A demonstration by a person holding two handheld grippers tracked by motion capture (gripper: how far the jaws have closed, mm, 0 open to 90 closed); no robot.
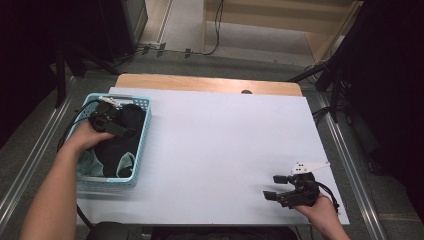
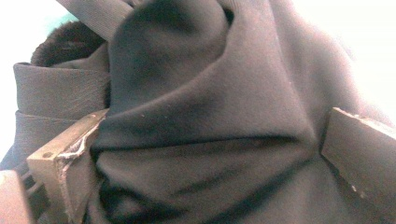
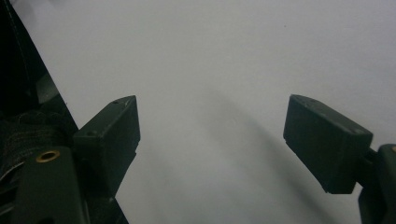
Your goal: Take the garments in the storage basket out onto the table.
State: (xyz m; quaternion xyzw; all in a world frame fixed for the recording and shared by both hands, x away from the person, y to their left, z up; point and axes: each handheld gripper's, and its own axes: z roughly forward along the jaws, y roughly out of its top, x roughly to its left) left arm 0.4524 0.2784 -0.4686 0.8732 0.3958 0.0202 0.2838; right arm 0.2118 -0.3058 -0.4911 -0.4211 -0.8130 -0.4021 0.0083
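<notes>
The left gripper (image 1: 120, 117) is positioned inside the light-blue perforated plastic basket (image 1: 141, 145), which stands on the left portion of the white table surface (image 1: 225, 145). The basket sits close to the table's left edge, with its far rim near the bare wooden strip (image 1: 207, 83) at the back of the table.

The basket contains a black fabric garment (image 1: 122, 142), bunched and folded, with a pale green cloth (image 1: 125, 162) visible beneath it at the near end. In the left gripper view, the two jaws stand on either side of a thick fold of the black fabric garment (image 2: 205, 121). The fold fills the gap between them and presses against both jaws. The jaws are partly closed and have hold of the garment; the fabric creases toward the pinch line. The person's left hand (image 1: 87, 134) grasps the gripper body at the basket's left wall.

The right gripper (image 1: 275, 187) rests at the near right corner of the table, well apart from the basket. Its jaws point toward the left of the high view. In the right gripper view, the jaws are spread wide with only the white table surface (image 3: 210, 70) between them; they hold nothing. The person's right hand (image 1: 317, 207) grips the body from below.
</notes>
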